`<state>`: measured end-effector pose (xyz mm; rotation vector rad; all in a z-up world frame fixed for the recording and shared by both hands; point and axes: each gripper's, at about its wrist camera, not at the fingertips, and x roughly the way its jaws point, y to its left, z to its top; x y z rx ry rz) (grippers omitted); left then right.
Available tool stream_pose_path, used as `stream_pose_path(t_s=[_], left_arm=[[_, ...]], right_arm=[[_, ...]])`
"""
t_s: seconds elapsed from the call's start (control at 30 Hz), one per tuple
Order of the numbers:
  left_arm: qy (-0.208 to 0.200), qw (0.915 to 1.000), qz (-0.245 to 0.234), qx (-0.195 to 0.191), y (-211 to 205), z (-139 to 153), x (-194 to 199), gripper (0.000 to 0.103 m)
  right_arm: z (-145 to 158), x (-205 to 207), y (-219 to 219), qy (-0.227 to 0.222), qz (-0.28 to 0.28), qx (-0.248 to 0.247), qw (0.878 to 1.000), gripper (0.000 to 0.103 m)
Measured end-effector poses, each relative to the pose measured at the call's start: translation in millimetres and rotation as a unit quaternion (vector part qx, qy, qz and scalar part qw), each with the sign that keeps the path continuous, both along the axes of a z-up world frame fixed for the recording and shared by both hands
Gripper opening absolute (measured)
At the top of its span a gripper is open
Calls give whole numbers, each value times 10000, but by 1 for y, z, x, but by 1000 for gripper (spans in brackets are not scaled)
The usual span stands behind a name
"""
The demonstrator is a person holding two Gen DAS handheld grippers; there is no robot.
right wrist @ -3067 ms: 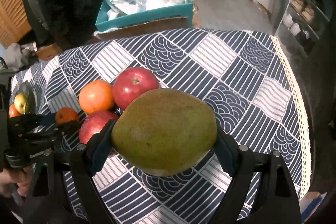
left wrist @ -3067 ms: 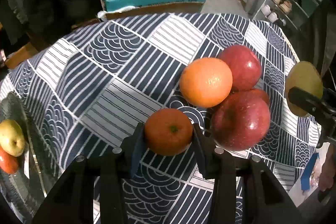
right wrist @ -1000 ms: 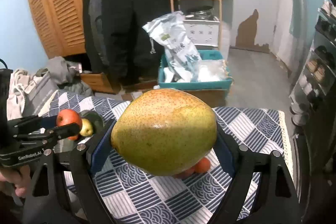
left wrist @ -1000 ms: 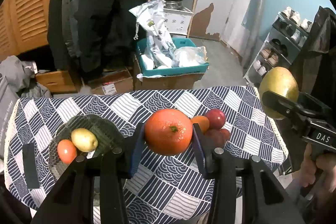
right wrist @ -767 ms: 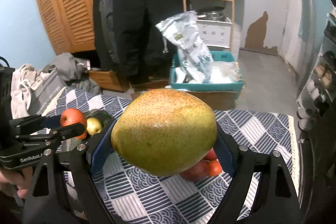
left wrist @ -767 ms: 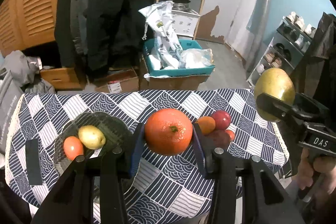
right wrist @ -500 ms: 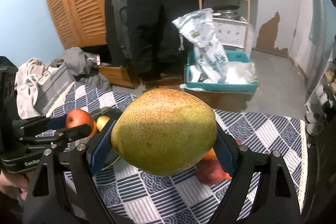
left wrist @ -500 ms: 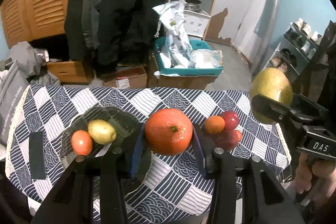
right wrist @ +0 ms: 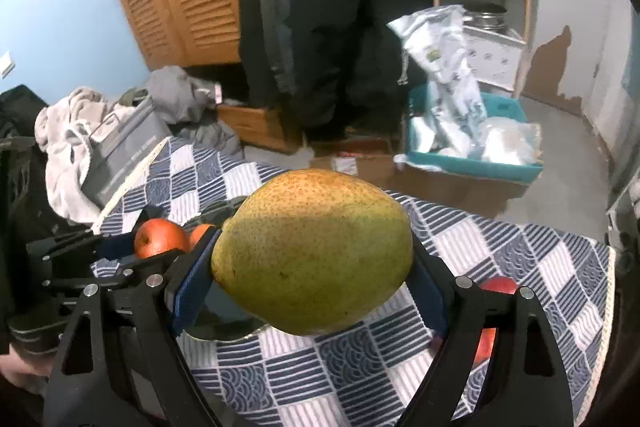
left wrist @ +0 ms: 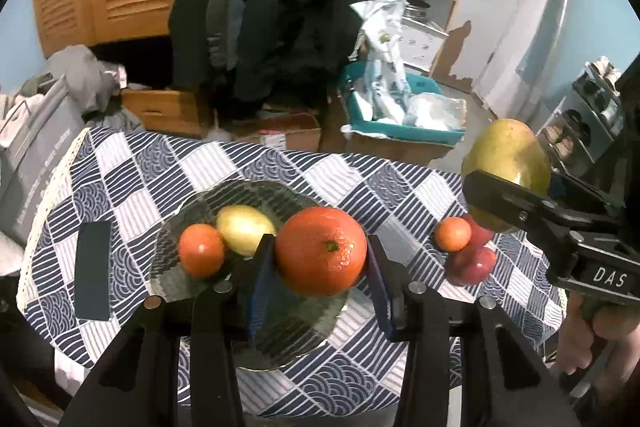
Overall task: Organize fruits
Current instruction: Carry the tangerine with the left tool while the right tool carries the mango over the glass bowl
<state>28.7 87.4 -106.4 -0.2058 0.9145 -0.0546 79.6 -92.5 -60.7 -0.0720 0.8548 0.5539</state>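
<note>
1. Change: three seconds back both grippers were low over the fruit pile, the left only just bracketing the orange. Since then both have lifted and swung over toward the glass plate [left wrist: 280, 347], which has come to sit under the left gripper.
2. Left gripper [left wrist: 320, 267]: jaws partly closed, clamped on the orange [left wrist: 321, 251], carried above the plate's near rim at 6 o'clock.
3. Right gripper [right wrist: 312, 279]: jaws spread wide, pinching the pear [right wrist: 312, 251] across its length. In the left view it hangs at 3 o'clock, off the plate.
4. Meaning, as I judge it: two fruits are picked and in transit; only lowering and release remain for each.
5. Count on plate: two, one small red-orange fruit [left wrist: 201, 249] and one yellow fruit [left wrist: 245, 229], touching.
6. Count on the tablecloth [left wrist: 132, 187] at 3 o'clock: one small orange [left wrist: 453, 233] and two red apples [left wrist: 472, 264] showing; others may be hidden behind the right gripper.
7. Held: two. Total seen: seven.
8. One dark flat slab [left wrist: 93, 270] lies at 9 o'clock.
</note>
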Motion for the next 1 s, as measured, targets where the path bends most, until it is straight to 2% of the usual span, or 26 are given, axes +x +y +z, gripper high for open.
stream_pose_path(t_s=[0.33,0.73,1.0], left_arm=[[361,9984,430,36,40,-32,1,45],[876,9941,587,237,62,-76,2,45],[1183,9903,657,320,70,-102,4,45]], right_arm=[[-25,8,50,289,400,-121,9987,85],[-84,26,85,870,613,-460,9933,85],[-120,31,100,1122,877,-875,9859,85]])
